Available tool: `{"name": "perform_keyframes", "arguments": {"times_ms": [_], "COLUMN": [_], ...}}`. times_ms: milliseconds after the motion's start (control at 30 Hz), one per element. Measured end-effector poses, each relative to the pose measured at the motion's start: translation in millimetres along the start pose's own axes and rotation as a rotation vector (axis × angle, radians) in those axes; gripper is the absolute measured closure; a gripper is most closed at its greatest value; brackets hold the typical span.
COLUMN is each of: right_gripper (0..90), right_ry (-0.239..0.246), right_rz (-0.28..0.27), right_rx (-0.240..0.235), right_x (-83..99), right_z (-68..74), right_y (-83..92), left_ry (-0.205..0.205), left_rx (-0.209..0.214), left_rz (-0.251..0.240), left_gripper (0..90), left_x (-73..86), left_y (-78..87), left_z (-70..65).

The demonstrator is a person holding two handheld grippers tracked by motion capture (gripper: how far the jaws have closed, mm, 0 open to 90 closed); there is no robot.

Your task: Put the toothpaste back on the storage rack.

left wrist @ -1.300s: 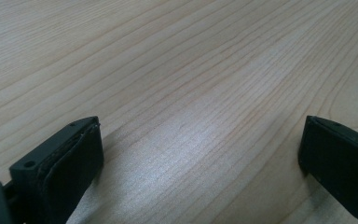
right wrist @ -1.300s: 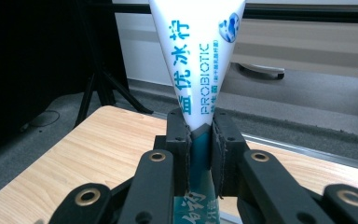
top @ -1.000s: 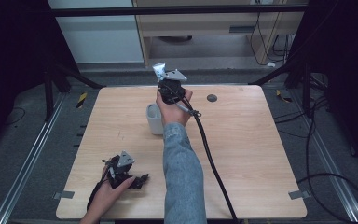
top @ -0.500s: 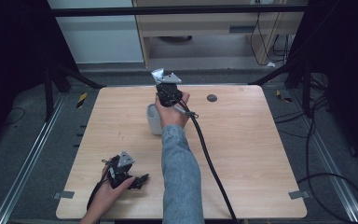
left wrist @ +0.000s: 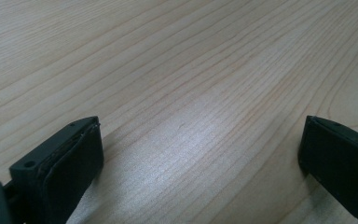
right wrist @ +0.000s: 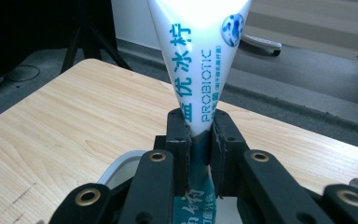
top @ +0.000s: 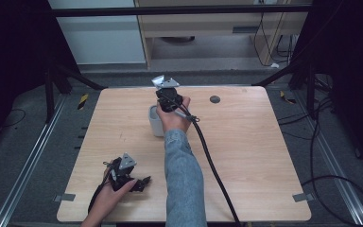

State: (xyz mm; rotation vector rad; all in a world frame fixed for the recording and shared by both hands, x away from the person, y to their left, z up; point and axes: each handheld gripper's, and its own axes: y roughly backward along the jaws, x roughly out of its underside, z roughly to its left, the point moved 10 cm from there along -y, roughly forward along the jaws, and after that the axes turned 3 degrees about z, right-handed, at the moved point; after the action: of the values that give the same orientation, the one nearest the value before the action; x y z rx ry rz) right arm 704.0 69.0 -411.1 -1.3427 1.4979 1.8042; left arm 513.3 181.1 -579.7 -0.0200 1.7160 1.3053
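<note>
Pale wood grain is running across the table (top: 246, 156), and we are seeing wide bare board to the right of the right forearm and along the near edge, giving plenty of room on that side. Toward the far edge we are noticing a small dark round disc (top: 214, 99) lying on the board, well apart from everything else. Beyond the table's far and side edges, grey floor, metal rails and loose cables are lying.

We are holding the right gripper (right wrist: 200, 140) raised above the far middle of the table, its two black jaws clamped tight on a white and teal tube (right wrist: 200, 60); the tube's flat end is fanning out upward past the pads. Just below it, a small grey-white cup (top: 155, 121) is standing on the board, touching nothing we can make out but the table.

Teal print is reading "PROBIOTIC" along the tube, beside Chinese characters, with a round blue emblem near the wide end.

We are resting the left gripper (left wrist: 200, 154) near the front left corner, its jaws spread wide apart with bare wood between them.
</note>
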Motion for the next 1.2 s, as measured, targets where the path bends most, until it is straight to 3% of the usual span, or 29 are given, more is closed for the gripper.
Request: {"name": "perform_keyframes", "arguments": {"times_ms": [300, 467, 1200], "right_gripper": [79.5, 79.5, 79.5], "right_ry": [0.033, 0.014, 0.014], "right_rz": [0.032, 0.044, 0.080], "right_rx": [-0.001, -0.010, -0.031], "right_x": [7.8, 13.1, 24.2], "right_z": [2.9, 2.8, 5.9], "right_y": [-3.1, -3.7, -5.4], "left_ry": [0.001, 0.000, 0.000], "left_rx": [-0.001, -0.001, 0.000], "left_rz": [0.001, 0.000, -0.001], "left_gripper": [0.0, 0.0, 0.0], "left_x": [-0.2, -0.4, -0.8], "left_y": [-0.2, -0.4, -0.7], "left_z": [0.0, 0.0, -0.1]}}
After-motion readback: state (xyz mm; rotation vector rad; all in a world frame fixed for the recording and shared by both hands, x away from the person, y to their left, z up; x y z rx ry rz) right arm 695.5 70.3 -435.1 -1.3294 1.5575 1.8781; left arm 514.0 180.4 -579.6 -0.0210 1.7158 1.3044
